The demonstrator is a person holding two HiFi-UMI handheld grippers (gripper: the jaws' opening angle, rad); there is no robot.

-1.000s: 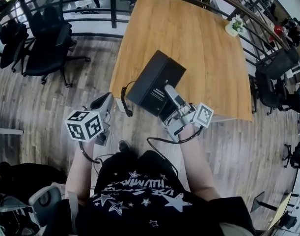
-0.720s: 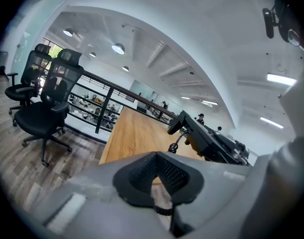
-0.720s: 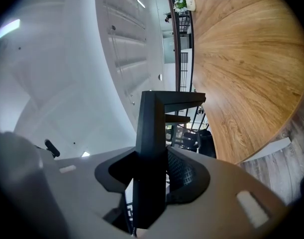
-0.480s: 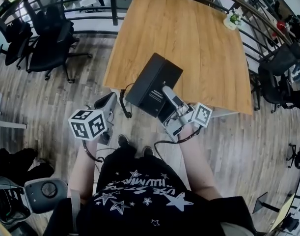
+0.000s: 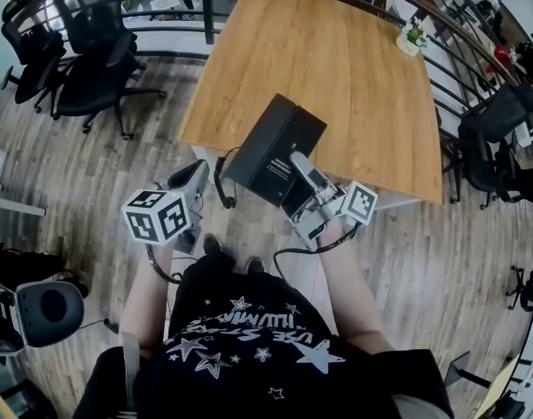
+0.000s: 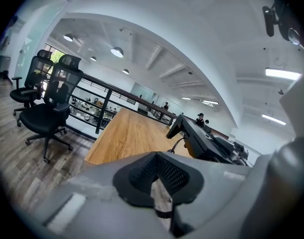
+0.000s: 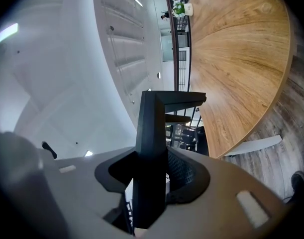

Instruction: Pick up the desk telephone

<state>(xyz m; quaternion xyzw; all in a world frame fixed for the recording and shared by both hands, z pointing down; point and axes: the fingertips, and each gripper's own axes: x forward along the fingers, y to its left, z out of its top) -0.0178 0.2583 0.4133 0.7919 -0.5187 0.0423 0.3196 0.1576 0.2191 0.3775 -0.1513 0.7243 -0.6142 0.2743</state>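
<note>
The black desk telephone (image 5: 275,147) is tilted in the air over the near edge of the wooden table (image 5: 336,59). My right gripper (image 5: 303,180) is shut on its lower edge. In the right gripper view the telephone (image 7: 152,143) stands as a dark slab pressed between the pads of that gripper (image 7: 151,183). A black coiled cord (image 5: 220,182) hangs from the telephone's left side. My left gripper (image 5: 196,180) floats just left of that cord, off the table. Its pads (image 6: 142,176) meet at the tip with nothing seen between them. The telephone (image 6: 201,141) shows to the right in that view.
Black office chairs (image 5: 83,59) stand on the wood floor at far left, and another chair (image 5: 493,138) at right. A small potted plant (image 5: 414,37) sits on the table's far right corner. A dark railing (image 5: 205,7) runs behind the table.
Both grippers and the telephone have drawn back a little from the table toward my body. The right grip on the telephone is unchanged.
</note>
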